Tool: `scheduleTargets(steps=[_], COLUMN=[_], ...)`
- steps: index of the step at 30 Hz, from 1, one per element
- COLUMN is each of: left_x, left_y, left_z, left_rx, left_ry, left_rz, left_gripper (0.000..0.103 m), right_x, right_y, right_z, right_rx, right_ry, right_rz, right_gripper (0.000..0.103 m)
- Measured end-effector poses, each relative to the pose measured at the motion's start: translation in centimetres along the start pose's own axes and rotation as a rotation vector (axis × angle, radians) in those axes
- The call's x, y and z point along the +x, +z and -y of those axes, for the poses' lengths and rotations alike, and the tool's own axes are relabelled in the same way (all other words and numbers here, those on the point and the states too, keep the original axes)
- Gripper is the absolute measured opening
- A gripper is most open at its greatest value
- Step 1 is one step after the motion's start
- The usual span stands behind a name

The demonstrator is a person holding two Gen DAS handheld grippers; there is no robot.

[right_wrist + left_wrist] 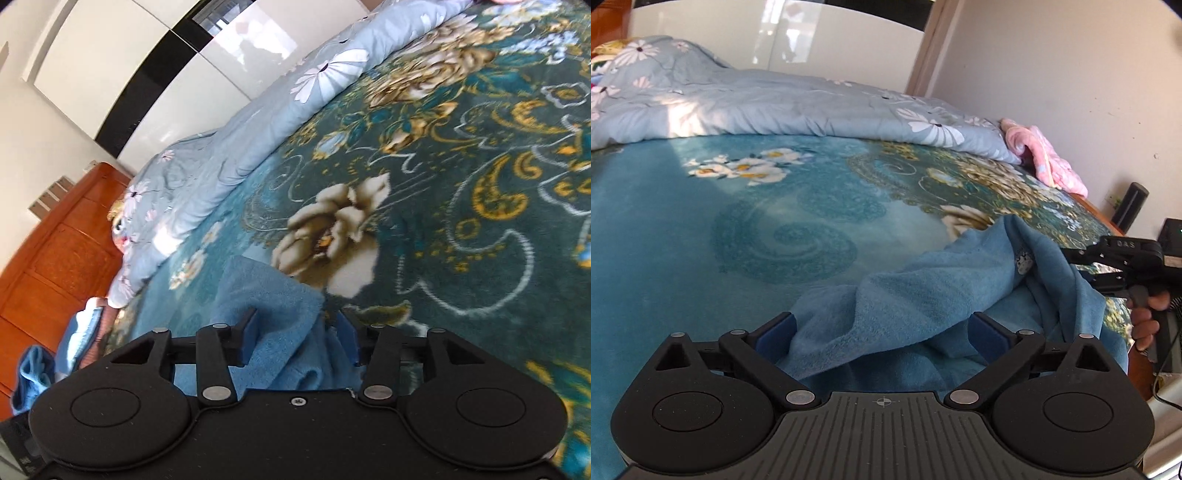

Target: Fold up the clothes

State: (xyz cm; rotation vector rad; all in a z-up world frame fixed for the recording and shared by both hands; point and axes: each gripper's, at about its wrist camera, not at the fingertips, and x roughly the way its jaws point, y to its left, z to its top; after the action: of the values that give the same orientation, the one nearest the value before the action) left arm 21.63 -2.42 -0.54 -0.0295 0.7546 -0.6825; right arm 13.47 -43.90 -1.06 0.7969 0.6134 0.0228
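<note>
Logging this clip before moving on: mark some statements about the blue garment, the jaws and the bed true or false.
1. The blue garment lies on a bedspread with a flower pattern. True.
2. The left gripper has its jaws pressed shut. False: they stand wide apart, with cloth between them.
3. Cloth sits between the jaws of the right gripper. True.
4. The pink cloth lies between the left jaws. False: it lies at the far edge of the bed, beside the quilt.
</note>
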Motion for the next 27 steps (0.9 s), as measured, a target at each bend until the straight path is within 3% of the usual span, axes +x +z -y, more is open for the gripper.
scheduleTargets(steps=[1,4,6,9,12,17,27], left_x=[0.1,0.3,0.4,0.6,0.3,-1.9,-11.1], left_y=[0.0,-0.3,-0.5,-0.8,-1.0,0.5,9.0], left_z=[0.0,0.1,0.3,0.6,1.9,3.4,7.3], left_rx=[-0.001,0.003,0.005,0.015,0.09,0.144,0.247], left_ry=[-0.013,-0.021,-0.019,-0.014,0.052,0.138,0.226], left_rz=[-0.001,0.001,0.002,-0.013,0.002,0.108,0.454], left_gripper=[0.099,0.091,0.065,0.036,0.024,0.014,0.013], right_x=[0.2,0.4,0.3,-0.4,-1.8,-5.3,-14.6], right_y=[0.1,0.3,0.5,0.7,1.3,3.1,7.3], right_z=[-0.1,-0.8,-1.4,-2.3,-3.9,-7.1,-15.9], right_rx=[-0.007,-0.031,-0.058,-0.093,-0.154,-0.293,-0.551], right_ry=[0.014,0.051,0.05,0.051,0.034,-0.019,-0.103], right_rz=[0.004,0.01,0.012,0.024,0.059,0.147,0.432], right_gripper=[0.047,0.031,0.008,0.005,0.004,0.004,0.003])
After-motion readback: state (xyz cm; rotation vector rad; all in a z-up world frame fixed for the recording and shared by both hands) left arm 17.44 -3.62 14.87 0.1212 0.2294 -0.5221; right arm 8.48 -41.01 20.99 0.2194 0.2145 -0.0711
